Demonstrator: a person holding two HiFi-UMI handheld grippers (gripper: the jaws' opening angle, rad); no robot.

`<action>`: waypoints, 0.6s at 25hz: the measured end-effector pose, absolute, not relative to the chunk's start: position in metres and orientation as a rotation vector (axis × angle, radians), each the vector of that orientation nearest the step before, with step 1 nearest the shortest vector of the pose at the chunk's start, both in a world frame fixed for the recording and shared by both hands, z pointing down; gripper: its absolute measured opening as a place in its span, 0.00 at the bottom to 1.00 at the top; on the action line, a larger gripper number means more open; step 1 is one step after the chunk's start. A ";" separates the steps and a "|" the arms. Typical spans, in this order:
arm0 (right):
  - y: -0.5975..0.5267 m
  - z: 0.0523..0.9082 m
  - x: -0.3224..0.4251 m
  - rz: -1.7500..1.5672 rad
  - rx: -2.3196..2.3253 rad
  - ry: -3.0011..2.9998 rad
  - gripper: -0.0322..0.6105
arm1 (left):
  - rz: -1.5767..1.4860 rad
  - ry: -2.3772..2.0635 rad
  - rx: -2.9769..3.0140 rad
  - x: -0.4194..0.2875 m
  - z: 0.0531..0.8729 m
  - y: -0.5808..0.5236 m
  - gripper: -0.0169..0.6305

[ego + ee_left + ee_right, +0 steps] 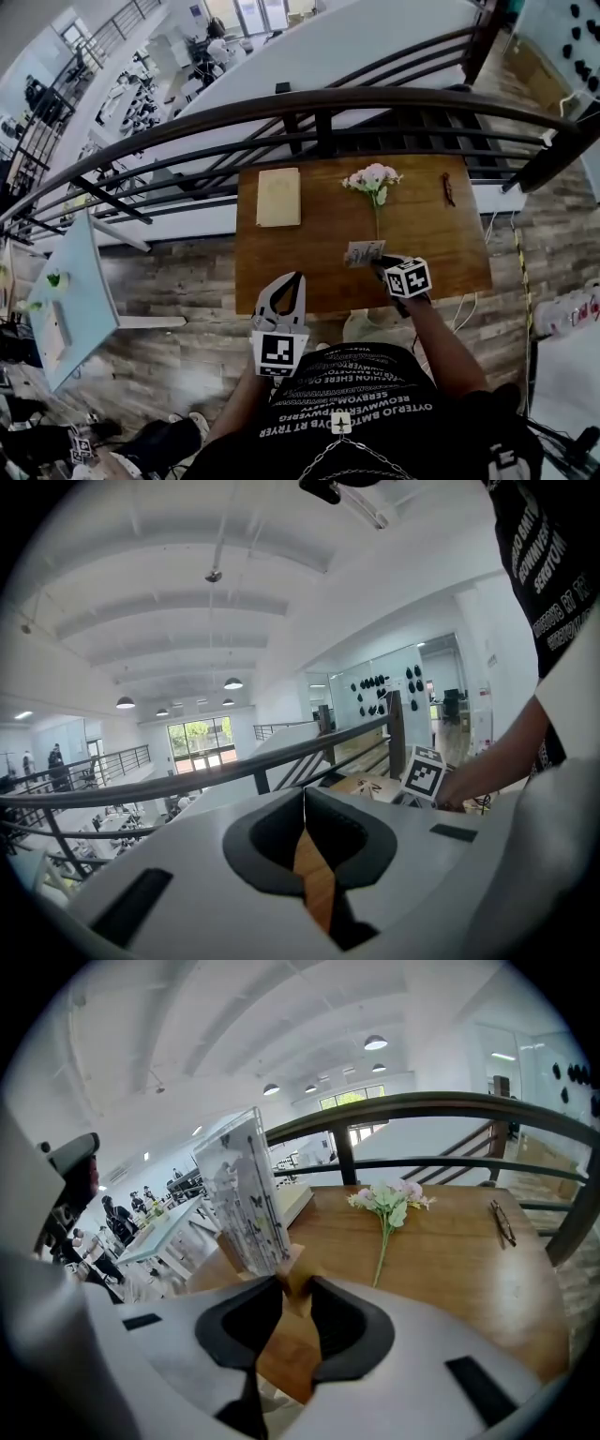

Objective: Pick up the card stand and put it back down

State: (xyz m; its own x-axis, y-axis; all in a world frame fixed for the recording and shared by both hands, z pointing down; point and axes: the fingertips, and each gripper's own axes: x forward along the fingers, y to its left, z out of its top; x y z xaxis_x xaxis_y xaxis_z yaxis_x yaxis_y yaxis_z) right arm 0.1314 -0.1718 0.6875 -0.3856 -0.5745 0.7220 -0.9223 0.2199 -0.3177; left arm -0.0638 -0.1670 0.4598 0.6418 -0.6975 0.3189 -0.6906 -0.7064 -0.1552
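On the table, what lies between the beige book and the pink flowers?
Nothing: the head view shows only bare wooden table between the beige book and the pink flowers.

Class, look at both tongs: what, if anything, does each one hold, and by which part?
The right tongs grip the card stand by its wooden base; the left tongs are shut and hold nothing.
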 end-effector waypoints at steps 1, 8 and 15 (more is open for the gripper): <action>-0.171 0.682 0.130 1.018 1.382 -2.053 0.21 | -0.560 1.188 -2.832 -0.063 0.460 -0.166 0.07; -0.163 0.640 0.119 0.956 1.389 -2.105 0.21 | -0.547 1.125 -2.851 -0.056 0.459 -0.157 0.07; -0.164 0.606 0.113 0.913 1.403 -2.137 0.21 | -0.531 1.095 -2.864 -0.053 0.457 -0.156 0.07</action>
State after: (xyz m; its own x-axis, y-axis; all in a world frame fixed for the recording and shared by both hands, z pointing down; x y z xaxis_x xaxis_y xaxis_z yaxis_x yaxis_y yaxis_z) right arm 0.1131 -0.1636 0.6064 -0.3997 -0.6380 0.6582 -0.9166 0.2732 -0.2919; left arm -0.0535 -0.1556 0.4569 0.6941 -0.6528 0.3034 -0.6426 -0.7519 -0.1476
